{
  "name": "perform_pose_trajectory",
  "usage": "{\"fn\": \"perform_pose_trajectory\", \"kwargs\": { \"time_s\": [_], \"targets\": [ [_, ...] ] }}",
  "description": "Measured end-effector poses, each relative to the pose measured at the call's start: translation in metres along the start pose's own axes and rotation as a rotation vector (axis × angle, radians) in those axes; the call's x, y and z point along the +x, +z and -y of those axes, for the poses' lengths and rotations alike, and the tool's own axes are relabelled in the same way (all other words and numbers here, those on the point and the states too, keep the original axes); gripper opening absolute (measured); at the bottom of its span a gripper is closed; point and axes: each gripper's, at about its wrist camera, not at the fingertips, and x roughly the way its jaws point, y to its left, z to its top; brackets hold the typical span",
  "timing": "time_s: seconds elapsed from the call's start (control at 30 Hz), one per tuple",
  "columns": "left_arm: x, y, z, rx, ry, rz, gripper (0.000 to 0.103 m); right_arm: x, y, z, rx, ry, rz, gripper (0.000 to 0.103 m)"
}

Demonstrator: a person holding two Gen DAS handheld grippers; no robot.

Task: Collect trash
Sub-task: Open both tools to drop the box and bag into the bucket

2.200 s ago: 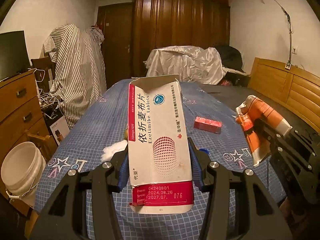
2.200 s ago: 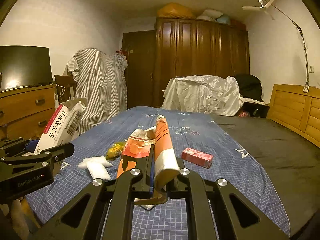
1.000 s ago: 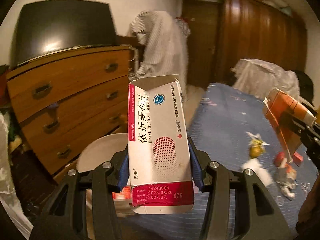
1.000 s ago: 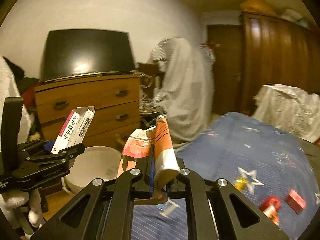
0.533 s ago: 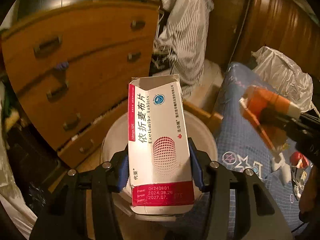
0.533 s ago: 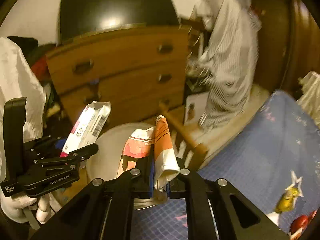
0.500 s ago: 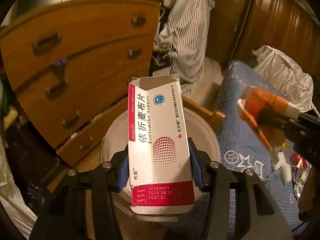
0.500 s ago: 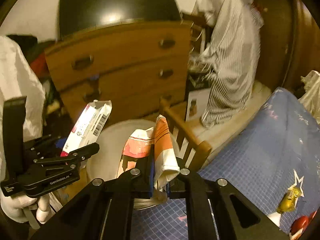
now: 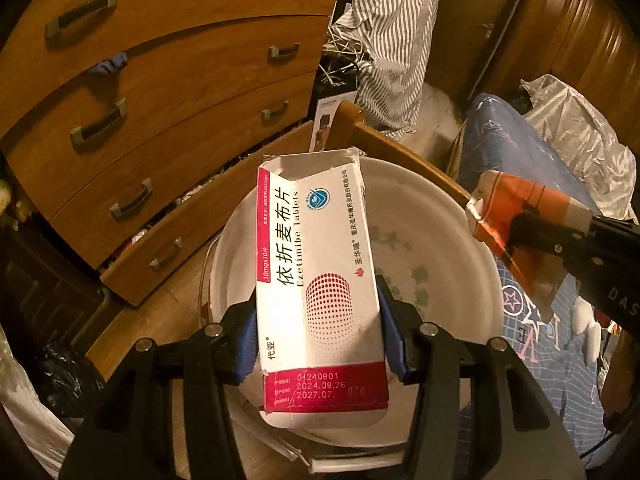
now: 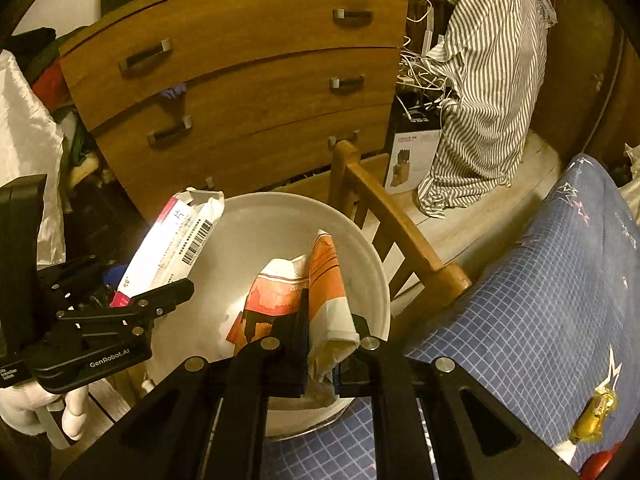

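The left gripper [image 9: 318, 334] is clamped on a white and pink medicine box [image 9: 316, 280], its blue pads [image 9: 245, 344] pressed against the box's two long sides. The box stands up between the fingers with its torn open flap at the far end, and straight beyond and below it lies the mouth of a white bucket [image 9: 448, 248]. From the right wrist camera the same box [image 10: 176, 244] leans out of that gripper [image 10: 132, 304] over the bucket's left rim [image 10: 280, 204] — it is held above the opening, not inside.

The right gripper [image 10: 320, 354] pinches a crumpled orange and white wrapper [image 10: 316, 284], fingers closed tight on its lower part. The wrapper sticks up and forward from the fingers, and the bucket's pale inside fills the space just ahead of and under it. In the left wrist view that wrapper [image 9: 516, 216] shows to the right of the box, at the bucket's right edge.

Ahead of both grippers, past the bucket, stands a wooden dresser [image 10: 248, 64] with dark handles; a wooden chair [image 10: 392, 232] is just beside the bucket's far right. To the right of the right gripper runs a blue checked bedsheet [image 10: 552, 304], with a yellow candy wrapper [image 10: 594, 416] lying on it near the lower right. A striped shirt [image 10: 488, 80] hangs further off, beyond the chair.
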Motion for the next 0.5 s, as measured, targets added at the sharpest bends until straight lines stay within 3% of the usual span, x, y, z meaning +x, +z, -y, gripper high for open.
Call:
{"fn": "perform_pose_trajectory", "kwargs": {
  "time_s": [0.2, 0.37, 0.5],
  "targets": [
    [0.002, 0.000, -0.002, 0.008, 0.003, 0.002, 0.052, 0.005, -0.003, 0.005, 0.006, 0.007, 0.000, 0.011],
    [0.002, 0.001, -0.006, -0.005, 0.018, 0.005, 0.052, -0.003, -0.003, 0.010, 0.024, 0.018, 0.034, 0.032],
    [0.000, 0.002, -0.008, -0.012, 0.027, 0.015, 0.052, -0.016, -0.001, 0.013, 0.031, 0.018, 0.070, 0.038]
  ]
}}
